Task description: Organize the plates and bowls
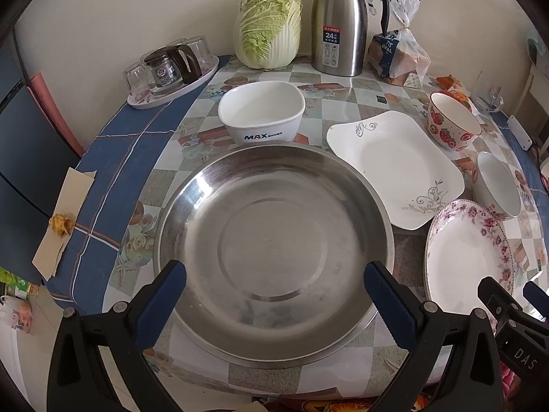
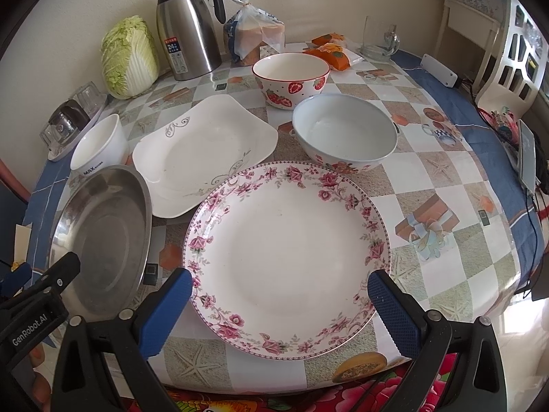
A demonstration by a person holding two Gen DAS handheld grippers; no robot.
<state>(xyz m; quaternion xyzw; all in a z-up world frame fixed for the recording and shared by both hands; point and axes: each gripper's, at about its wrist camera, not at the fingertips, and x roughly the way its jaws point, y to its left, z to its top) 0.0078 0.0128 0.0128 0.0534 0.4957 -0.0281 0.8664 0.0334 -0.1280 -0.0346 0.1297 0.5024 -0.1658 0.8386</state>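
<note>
Right now nothing is stacked, and both tools hang spread wide and empty over the tabletop [image 2: 446, 158]. Directly ahead of the left hand-held gripper [image 1: 274, 295], between its fingers, lies the steel basin [image 1: 274, 254]: probably light, stiff and hard to break, but slick, so the raised near rim looks like the only sensible place to pinch. Beyond it, just past its far rim, stands the square white bowl [image 1: 262, 113], thick-walled and best taken by its upper wall. To that gripper's right lies the square white plate [image 1: 394, 168], its near corner close beside the basin's rim; it is ceramic, brittle and glazed, with upturned corners that offer a bite. Farther right, the right hand-held gripper [image 2: 279, 295] sits open over the near edge of the floral plate [image 2: 288, 250], which is shallow, fragile and likely slippery, so a firm grip on the near rim is called for. Ahead of that gripper sit the pale bowl [image 2: 345, 134] and, behind it, the strawberry bowl [image 2: 291, 75], both breakable and graspable at the lip. Room is tight among the dishes on the left and centre; off to the right gripper's right the tabletop is bare up to its rounded edge, giving space to lift and swing. The near table edge lies just under both grippers.
</note>
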